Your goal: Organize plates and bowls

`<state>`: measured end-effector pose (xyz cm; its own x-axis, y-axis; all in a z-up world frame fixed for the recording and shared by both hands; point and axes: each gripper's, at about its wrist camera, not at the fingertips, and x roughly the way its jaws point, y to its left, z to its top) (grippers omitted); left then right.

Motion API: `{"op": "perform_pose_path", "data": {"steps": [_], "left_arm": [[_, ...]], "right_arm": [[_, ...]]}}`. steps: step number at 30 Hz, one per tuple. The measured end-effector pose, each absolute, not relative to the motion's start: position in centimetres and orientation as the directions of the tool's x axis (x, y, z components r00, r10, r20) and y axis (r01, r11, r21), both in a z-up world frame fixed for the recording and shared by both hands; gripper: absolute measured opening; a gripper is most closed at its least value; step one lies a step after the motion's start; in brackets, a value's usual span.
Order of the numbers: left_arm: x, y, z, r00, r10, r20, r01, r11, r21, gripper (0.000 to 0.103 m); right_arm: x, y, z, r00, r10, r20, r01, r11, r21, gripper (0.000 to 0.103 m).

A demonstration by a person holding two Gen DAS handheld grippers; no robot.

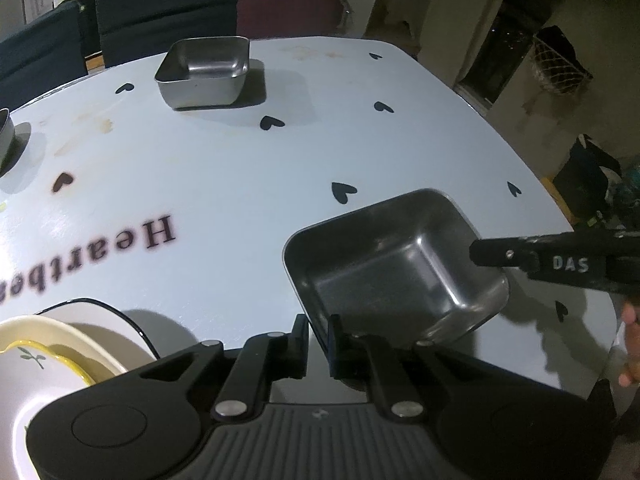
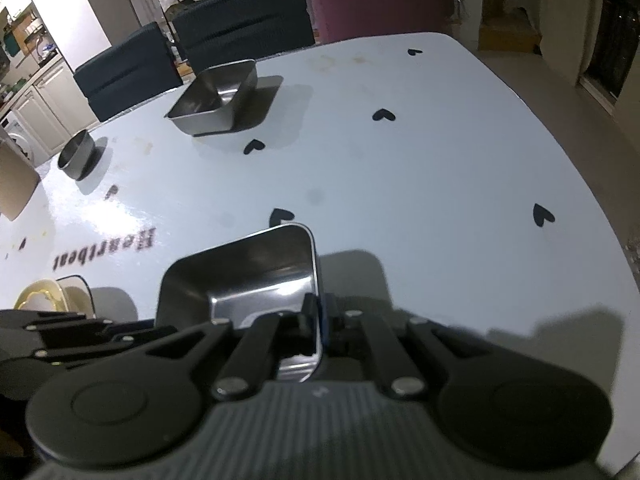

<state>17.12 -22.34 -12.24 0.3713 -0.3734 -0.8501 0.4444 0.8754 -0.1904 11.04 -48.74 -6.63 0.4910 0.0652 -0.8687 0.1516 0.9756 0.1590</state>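
Observation:
A square steel bowl (image 1: pixel 394 264) hangs tilted just above the white table (image 1: pixel 240 184). My right gripper (image 2: pixel 316 320) is shut on its right rim; the bowl (image 2: pixel 248 276) fills the near middle of the right wrist view. In the left wrist view the right gripper (image 1: pixel 492 256) reaches in from the right. My left gripper (image 1: pixel 318 344) is shut and empty, just below the bowl's near corner. A second square steel bowl (image 1: pixel 204 70) sits at the far side, also in the right wrist view (image 2: pixel 218 100). Stacked ceramic plates and bowls (image 1: pixel 60 356) stand at the near left.
A small round steel cup (image 2: pixel 76 156) stands at the far left of the table (image 2: pixel 420 160). Dark chairs (image 1: pixel 168 4) and a maroon chair (image 2: pixel 380 0) stand behind the table's far edge. The table's right edge drops to the floor.

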Motion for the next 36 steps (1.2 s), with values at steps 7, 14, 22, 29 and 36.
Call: {"op": "perform_pose_path", "data": {"steps": [7,14,22,29,36], "left_arm": [[17.0,-22.5,-12.1,0.362,-0.387,-0.848,0.454,0.868,-0.203,0.01],[17.2,-22.3,-12.2,0.349,-0.392,-0.851,0.446,0.868,-0.217,0.01],[17.4,-22.5,-12.2,0.336,-0.389,-0.858,0.442,0.87,-0.221,0.01],[17.4,-22.4,-12.1,0.332,-0.389,-0.86,0.434,0.872,-0.227,0.011],[17.4,-22.0,-11.2,0.349,-0.411,-0.842,0.429,0.869,-0.246,0.028]], "right_arm": [[11.4,-48.8,-7.9,0.448,0.049,-0.892,0.156,0.979,0.132,0.003],[11.5,-49.0,-8.4,0.442,0.057,-0.895,0.158,0.977,0.141,0.004],[11.4,-49.2,-8.6,0.434,0.068,-0.898,0.156,0.976,0.149,0.004],[11.2,-49.0,-8.6,0.428,0.069,-0.901,0.136,0.981,0.139,0.007],[10.5,-48.7,-7.8,0.445,0.068,-0.893,0.116,0.984,0.132,0.02]]}}
